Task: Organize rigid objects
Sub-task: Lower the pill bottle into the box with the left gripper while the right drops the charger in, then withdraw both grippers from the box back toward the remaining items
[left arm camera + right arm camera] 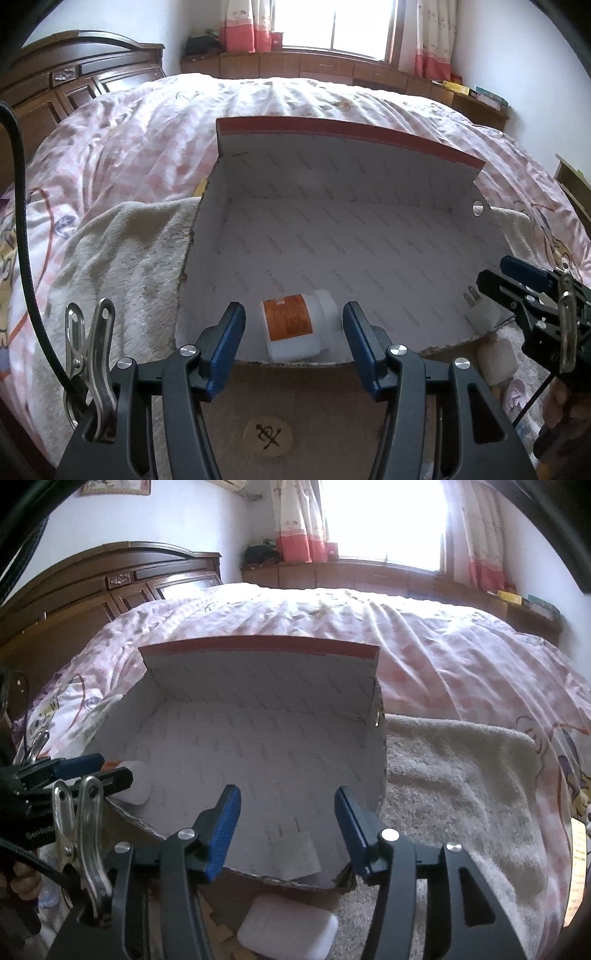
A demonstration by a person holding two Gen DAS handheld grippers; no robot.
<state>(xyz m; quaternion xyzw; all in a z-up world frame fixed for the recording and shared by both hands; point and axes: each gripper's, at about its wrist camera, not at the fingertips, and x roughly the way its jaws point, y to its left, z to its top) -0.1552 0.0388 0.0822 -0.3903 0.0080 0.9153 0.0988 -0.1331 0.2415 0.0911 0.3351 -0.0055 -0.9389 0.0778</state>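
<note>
An open cardboard box (332,251) with a white printed lining and a red-edged raised lid stands on the bed. A white bottle with an orange label (295,328) lies on its side in the box's near corner, between the open fingers of my left gripper (293,347), untouched. A white plug adapter (293,853) lies in the box's near right part, between the open fingers of my right gripper (288,834); it also shows in the left wrist view (480,314). The right gripper (491,275) appears at the box's right edge, empty.
A white rounded block (288,930) lies outside the box, in front of its near wall. A beige fleece blanket (461,782) lies under the box on the pink quilt (147,147). A round token with a black character (269,435) lies on the box's front.
</note>
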